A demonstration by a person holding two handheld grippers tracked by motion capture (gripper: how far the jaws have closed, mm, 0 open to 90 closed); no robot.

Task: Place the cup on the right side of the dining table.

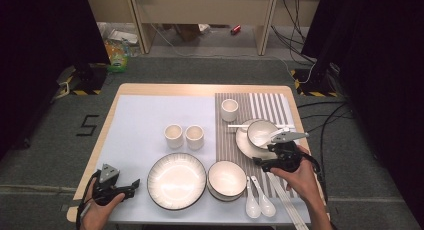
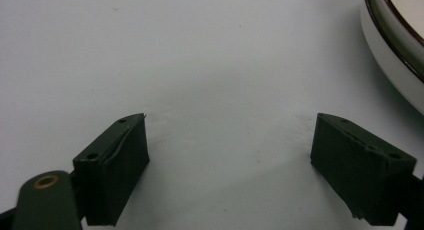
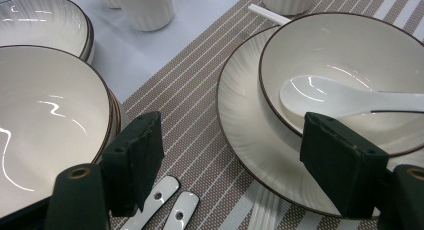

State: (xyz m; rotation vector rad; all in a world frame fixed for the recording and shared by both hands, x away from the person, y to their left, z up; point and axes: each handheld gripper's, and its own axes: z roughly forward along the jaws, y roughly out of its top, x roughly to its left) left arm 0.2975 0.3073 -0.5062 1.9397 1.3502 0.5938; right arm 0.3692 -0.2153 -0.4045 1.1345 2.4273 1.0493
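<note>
Two grippers, fingers spread, empty. Right gripper near the spoon in the right-side bowl on its plate; clipping the rim could tip it. Left gripper idle, near-left counter.

black claws, grey three-cornered plates, trailing cables

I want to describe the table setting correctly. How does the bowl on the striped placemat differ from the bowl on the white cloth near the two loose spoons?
The bowl on the placemat sits on a plate and holds a white spoon; the bowl on the white cloth is empty. That one tops a stack of bowls, while the placemat bowl is single and looks smaller. Both are white with a dark rim.
</note>
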